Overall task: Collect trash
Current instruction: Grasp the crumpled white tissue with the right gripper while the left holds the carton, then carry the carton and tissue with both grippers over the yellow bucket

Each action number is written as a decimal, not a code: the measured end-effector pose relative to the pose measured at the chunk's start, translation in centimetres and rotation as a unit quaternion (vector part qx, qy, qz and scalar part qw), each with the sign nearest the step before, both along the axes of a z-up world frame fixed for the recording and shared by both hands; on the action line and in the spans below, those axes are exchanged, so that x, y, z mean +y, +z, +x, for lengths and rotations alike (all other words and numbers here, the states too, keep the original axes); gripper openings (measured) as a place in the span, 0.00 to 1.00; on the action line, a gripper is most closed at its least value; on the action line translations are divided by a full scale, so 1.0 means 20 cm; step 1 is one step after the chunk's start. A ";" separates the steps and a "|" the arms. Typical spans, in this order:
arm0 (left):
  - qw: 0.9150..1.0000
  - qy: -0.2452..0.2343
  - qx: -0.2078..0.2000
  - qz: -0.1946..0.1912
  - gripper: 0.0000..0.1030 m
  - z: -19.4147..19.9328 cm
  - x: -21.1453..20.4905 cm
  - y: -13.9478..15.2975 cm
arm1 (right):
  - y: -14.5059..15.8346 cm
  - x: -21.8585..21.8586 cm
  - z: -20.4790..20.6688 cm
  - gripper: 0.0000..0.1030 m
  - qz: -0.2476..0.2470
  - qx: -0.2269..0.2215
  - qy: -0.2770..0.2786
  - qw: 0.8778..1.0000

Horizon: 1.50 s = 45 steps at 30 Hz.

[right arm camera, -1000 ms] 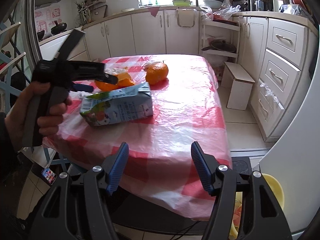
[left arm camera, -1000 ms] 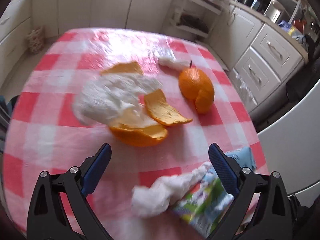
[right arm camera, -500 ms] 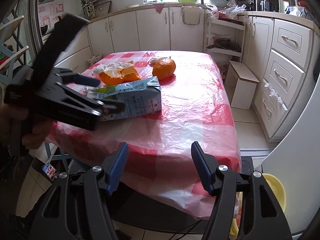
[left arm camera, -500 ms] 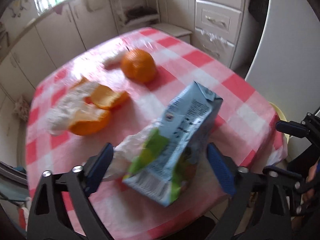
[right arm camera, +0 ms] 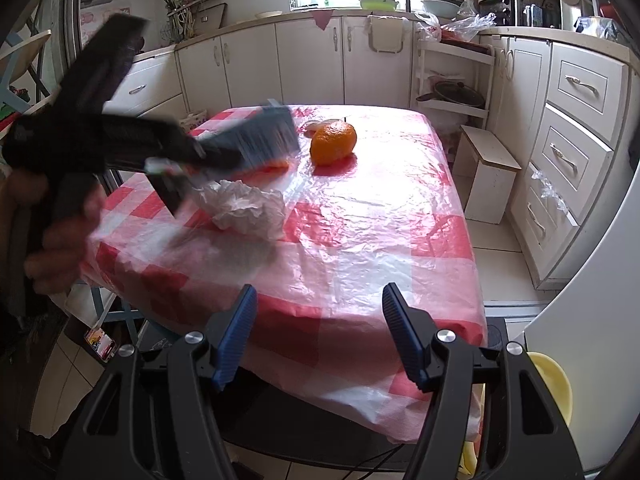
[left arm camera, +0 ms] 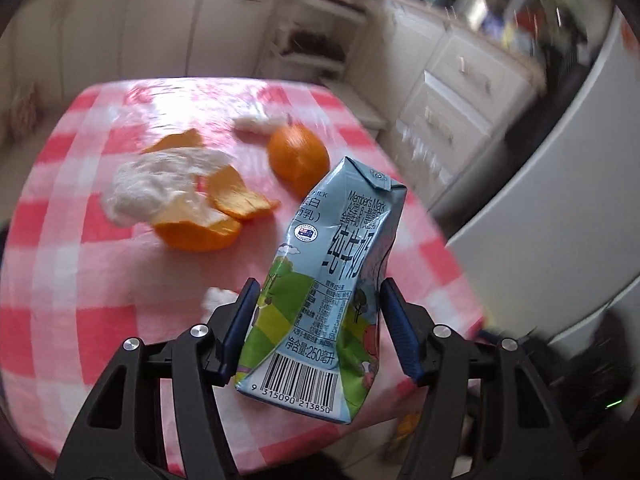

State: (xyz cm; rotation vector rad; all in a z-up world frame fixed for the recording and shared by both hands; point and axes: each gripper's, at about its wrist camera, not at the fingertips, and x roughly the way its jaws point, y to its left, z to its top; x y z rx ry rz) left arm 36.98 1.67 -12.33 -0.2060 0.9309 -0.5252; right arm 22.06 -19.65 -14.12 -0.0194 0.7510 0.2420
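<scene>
My left gripper is shut on a crumpled blue and green milk carton and holds it lifted above the red checked table. In the right wrist view the same carton is a blur in the left gripper. Orange peels and a crumpled white tissue lie on the table, with a whole orange behind. Another crumpled tissue lies near the table's front left. My right gripper is open and empty, off the table's near edge.
White kitchen cabinets and drawers stand to the right. A small white step stool stands beside the table. A yellow bin sits low at the right by a white fridge.
My left gripper has closed on the milk carton and lifted it off the table, uncovering the tissue beside it. The right gripper has stayed open and nearly still.
</scene>
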 end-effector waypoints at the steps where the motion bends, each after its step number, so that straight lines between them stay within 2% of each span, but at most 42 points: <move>1: 0.999 0.021 0.003 -0.036 0.57 -0.01 0.09 0.02 | 0.00 0.01 0.00 0.61 -0.001 -0.001 0.002 1.000; 4: 0.994 0.057 0.013 -0.096 0.57 -0.01 0.26 0.00 | 0.02 0.05 0.03 0.62 0.002 -0.004 0.009 1.000; 6: 0.991 0.085 0.020 -0.098 0.57 -0.01 0.35 -0.04 | 0.03 0.08 0.05 0.63 0.000 -0.008 0.015 1.000; 9: 0.987 0.130 0.040 -0.081 0.57 -0.03 0.45 -0.16 | 0.05 0.15 0.09 0.67 -0.009 -0.018 0.025 0.999; 13: 0.985 0.160 0.048 -0.046 0.57 -0.06 0.48 -0.26 | 0.07 0.24 0.19 0.76 -0.025 -0.028 0.036 0.999; 17: 0.985 0.165 0.035 -0.024 0.56 -0.07 0.47 -0.27 | 0.04 0.34 0.33 0.80 -0.050 -0.020 0.058 0.997; 22: 0.987 0.156 0.018 0.025 0.57 -0.07 0.40 -0.26 | -0.05 0.42 0.46 0.80 -0.074 0.006 0.077 0.994; 24: 0.988 0.151 0.013 0.040 0.57 -0.08 0.39 -0.25 | -0.08 0.41 0.49 0.59 -0.065 0.023 0.078 0.995; 25: 0.988 0.149 0.010 0.048 0.57 -0.08 0.38 -0.25 | -0.10 0.41 0.49 0.42 -0.063 0.033 0.078 0.994; 28: 0.987 0.146 0.006 0.060 0.57 -0.08 0.36 -0.24 | -0.11 0.39 0.48 0.15 -0.052 0.042 0.081 0.994; 31: 0.988 0.147 0.007 0.056 0.53 -0.09 0.37 -0.24 | -0.10 0.37 0.44 0.14 -0.058 0.036 0.083 0.994; 36: 0.985 0.157 -0.011 0.076 0.52 -0.15 0.33 -0.21 | -0.02 0.29 0.33 0.13 -0.047 0.022 0.072 0.996; 42: 0.983 0.144 -0.054 0.104 0.51 -0.26 0.17 -0.10 | 0.05 0.17 0.19 0.13 -0.039 0.013 0.058 0.997; 45: 0.983 0.126 -0.075 0.113 0.51 -0.32 0.06 -0.04 | 0.08 0.12 0.12 0.13 -0.051 0.003 0.053 0.997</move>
